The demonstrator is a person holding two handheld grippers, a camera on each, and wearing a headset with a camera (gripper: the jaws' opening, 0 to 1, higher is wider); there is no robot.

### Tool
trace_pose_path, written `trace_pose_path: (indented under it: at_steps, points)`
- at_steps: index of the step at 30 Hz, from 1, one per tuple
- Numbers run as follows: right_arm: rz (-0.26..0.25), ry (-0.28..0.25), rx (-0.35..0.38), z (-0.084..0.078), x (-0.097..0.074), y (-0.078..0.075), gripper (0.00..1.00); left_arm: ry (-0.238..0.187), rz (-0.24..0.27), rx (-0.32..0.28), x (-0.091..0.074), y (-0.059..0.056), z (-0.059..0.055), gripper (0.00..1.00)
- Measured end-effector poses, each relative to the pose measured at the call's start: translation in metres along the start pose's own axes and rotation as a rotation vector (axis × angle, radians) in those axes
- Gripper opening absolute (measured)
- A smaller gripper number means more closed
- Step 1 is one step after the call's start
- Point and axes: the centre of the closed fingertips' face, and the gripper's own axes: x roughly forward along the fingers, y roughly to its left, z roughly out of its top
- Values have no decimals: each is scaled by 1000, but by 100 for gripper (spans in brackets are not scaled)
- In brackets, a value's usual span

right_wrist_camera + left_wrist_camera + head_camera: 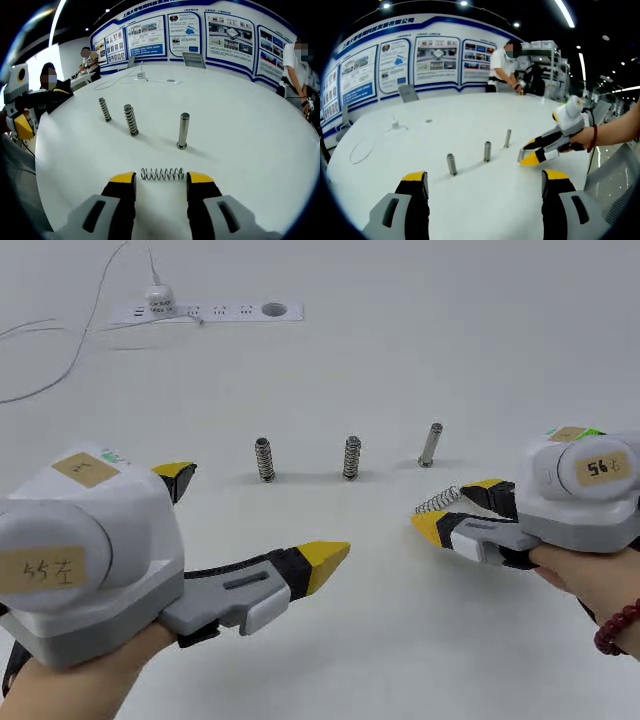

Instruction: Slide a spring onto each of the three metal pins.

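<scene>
Left tool (250, 518) wide; right tool (161, 177) pinches spring (162, 173) by ends, axis crosswise, seemingly level.

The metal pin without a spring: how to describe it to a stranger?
On the white workbench three pins stand in a row. It is the smooth silver pin at the end nearest the right gripper; the other two pins wear springs.

1. My left gripper (250, 518): white-grey shell, black jaws, yellow tips, tan handwritten label (42, 568).
2. My right gripper (452, 508): same build, own tan label, green sticker (592, 431) on top.
3. Dark red bead bracelet (615, 628) on my right wrist.
</scene>
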Motion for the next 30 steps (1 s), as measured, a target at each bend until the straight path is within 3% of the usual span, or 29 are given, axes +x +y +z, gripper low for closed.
trace_pose_path:
  at_steps: [4, 16, 27, 30]
  points:
    - [-5, 3, -4, -2, 0, -1, 39, -7, -6, -10, 0, -1, 1, 96]
    - [-13, -15, -4, -1, 2, -2, 35, 25, -10, -7, 0, 0, -7, 95]
    - [-4, -37, -68, 5, -2, 1, 33, 47, -22, 1, 2, 0, -8, 92]
    - [4, -46, -99, 8, -5, 4, 33, 65, -39, -6, 3, -1, -8, 86]
